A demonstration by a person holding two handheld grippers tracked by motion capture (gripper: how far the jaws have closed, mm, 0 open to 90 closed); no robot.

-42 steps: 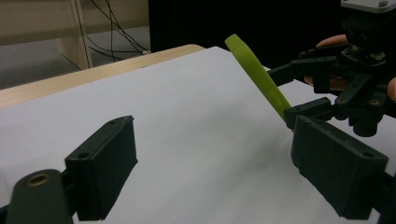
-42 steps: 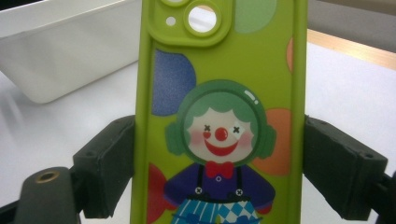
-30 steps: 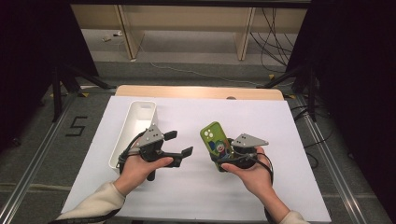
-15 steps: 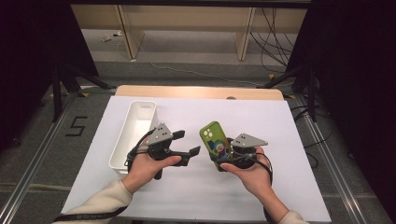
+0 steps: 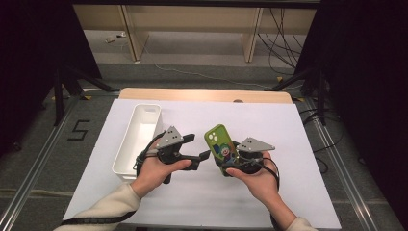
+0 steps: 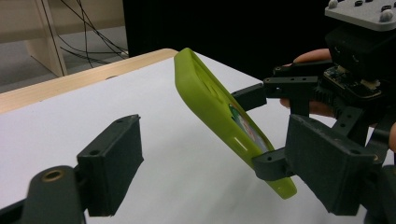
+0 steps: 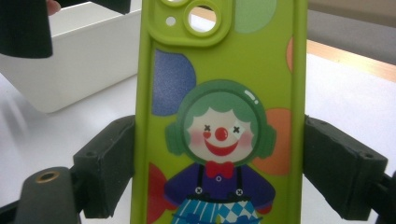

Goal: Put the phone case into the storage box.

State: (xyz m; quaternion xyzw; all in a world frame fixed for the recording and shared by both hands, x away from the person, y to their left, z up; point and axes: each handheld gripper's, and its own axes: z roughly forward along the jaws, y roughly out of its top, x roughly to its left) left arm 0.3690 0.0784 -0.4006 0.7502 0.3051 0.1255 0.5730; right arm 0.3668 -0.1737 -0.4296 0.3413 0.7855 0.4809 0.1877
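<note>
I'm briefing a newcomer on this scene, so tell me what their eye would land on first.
First, the lime-green clown phone case, held up off the white table near its middle, clamped by its long edges in the right claw. Next, the left claw beside it, jaws open and pointing at the case. Then the white rectangular bin at the table's left.

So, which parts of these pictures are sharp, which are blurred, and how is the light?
High view: even light on the white table, dark at both sides, all quite sharp. Left gripper view: the green phone case is sharp, and its own near jaw at the lower left looks a little soft. Right gripper view: the clown print is crisp with a faint sheen, and the white bin behind is soft.
</note>
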